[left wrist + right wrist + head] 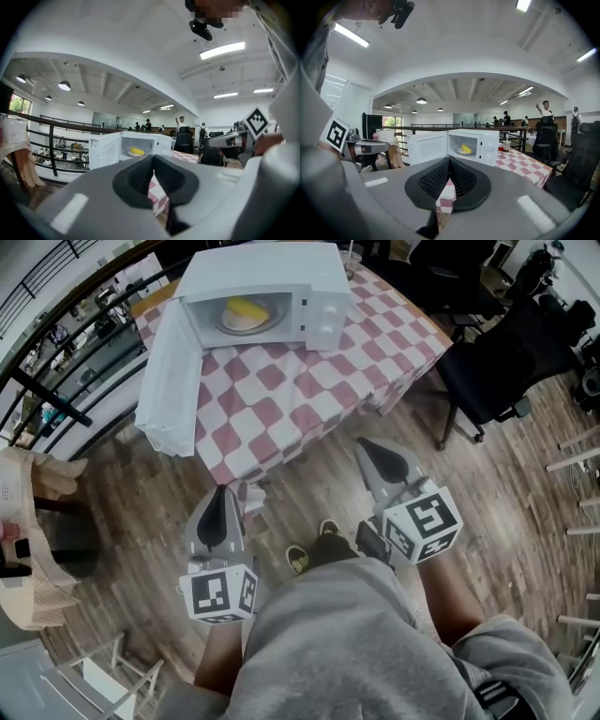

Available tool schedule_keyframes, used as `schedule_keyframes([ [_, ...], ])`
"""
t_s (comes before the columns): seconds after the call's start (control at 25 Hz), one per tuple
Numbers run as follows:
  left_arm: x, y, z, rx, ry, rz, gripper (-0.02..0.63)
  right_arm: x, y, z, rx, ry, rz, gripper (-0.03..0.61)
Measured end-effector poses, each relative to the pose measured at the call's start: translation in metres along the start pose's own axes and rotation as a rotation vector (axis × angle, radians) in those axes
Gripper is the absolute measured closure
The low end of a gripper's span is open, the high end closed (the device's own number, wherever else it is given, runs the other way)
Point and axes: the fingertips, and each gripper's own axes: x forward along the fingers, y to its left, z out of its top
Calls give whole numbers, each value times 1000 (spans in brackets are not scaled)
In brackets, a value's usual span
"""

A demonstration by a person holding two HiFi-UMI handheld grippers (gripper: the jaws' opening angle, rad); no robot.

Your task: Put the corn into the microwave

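**Corn Location: Inside Microwave**

The left gripper is hovering fully closed and empty, well short of the microwave. The corn is lying inside the microwave, door open. The right gripper is hovering likewise closed, empty and well apart from it.

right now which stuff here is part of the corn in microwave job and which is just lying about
Job: corn on a plate inside the microwave; its open door; left gripper and right gripper, both shut and empty.

Lying about: checked tablecloth; black office chair; cup with straw; railing.
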Motion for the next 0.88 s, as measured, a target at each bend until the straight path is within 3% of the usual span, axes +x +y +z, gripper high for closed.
schedule_keyframes([
  [0.88,-5,-30,10,8,-20,-35,603,-18,-7,-7,-2,3,-15,581],
])
